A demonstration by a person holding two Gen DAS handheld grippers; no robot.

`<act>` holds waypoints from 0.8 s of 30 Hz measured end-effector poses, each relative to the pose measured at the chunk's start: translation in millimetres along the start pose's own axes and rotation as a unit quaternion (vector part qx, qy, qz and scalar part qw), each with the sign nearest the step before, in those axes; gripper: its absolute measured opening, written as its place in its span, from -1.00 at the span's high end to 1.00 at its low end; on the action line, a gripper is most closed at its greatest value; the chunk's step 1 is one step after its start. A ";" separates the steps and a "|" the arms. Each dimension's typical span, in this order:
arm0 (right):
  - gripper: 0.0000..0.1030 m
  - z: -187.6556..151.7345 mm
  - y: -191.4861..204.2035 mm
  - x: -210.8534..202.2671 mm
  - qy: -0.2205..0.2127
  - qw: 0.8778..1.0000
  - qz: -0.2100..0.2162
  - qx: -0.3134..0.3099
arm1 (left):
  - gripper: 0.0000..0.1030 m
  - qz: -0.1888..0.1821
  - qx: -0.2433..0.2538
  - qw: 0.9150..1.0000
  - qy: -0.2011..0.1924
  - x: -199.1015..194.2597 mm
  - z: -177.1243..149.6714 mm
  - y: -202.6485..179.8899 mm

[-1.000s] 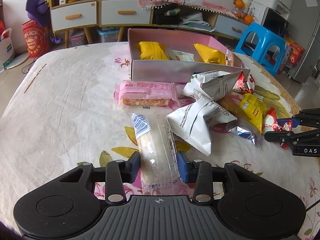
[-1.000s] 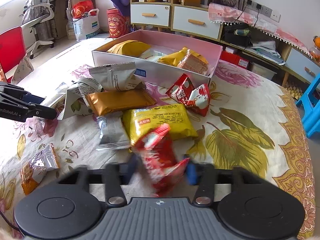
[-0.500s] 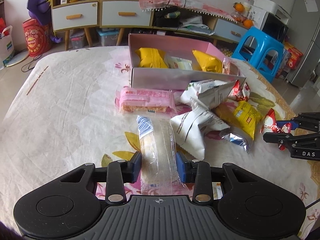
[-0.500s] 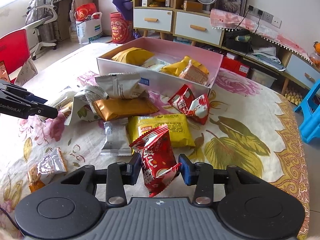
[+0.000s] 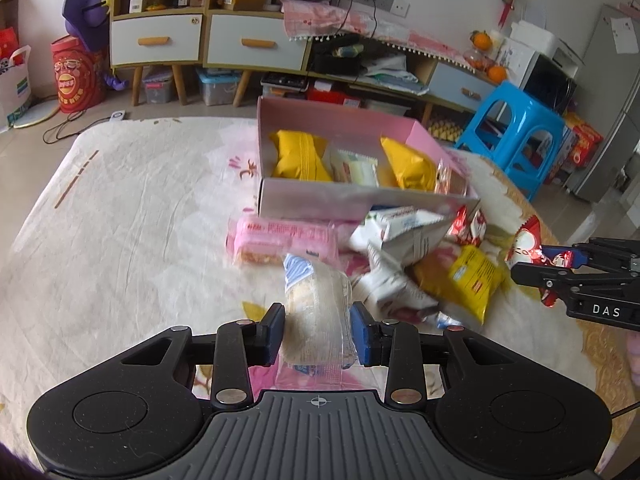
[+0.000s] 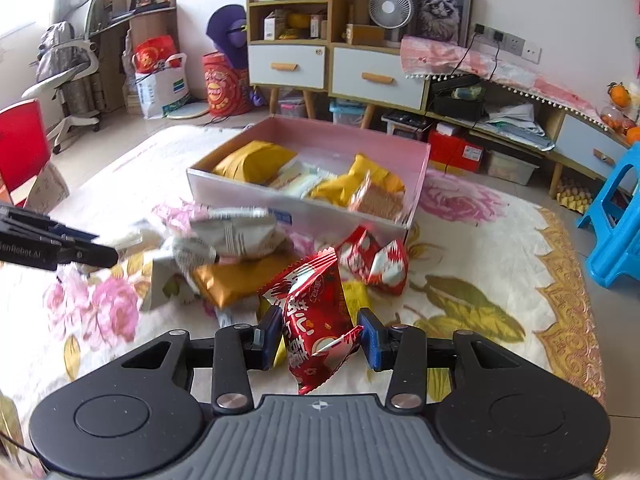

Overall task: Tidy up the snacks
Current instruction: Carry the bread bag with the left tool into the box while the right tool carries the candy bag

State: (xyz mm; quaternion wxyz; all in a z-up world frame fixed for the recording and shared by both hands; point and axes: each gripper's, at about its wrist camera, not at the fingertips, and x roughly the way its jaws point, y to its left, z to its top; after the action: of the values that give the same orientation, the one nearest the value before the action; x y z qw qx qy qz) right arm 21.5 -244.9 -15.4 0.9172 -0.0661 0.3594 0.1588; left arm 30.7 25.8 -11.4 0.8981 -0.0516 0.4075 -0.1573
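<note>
Left wrist view: left gripper clamps clear-wrapped cake, now raised off tablecloth, closer to pink box than a second ago. Risk: slick film slipping out.

Right wrist view: right gripper pinches red snack packet, lifted higher than before; loose corner grip could let it twist and drop short of box.

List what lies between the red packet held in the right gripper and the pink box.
In the right wrist view, between the red packet in the right gripper and the pink box lie a gold-brown packet, a silver bag and two red wrappers.
</note>
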 end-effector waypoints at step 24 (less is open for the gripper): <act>0.36 45.4 1.9 28.2 0.007 0.998 -0.006 0.059 | 0.09 0.005 -0.073 0.992 0.108 46.1 22.1 7.3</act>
State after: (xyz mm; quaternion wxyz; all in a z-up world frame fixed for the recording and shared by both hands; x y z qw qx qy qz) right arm 69.3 -225.6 -1.3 0.9177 -0.0151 0.3746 0.1313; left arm 77.4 16.9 -31.4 0.8437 -0.0974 0.5123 -0.1273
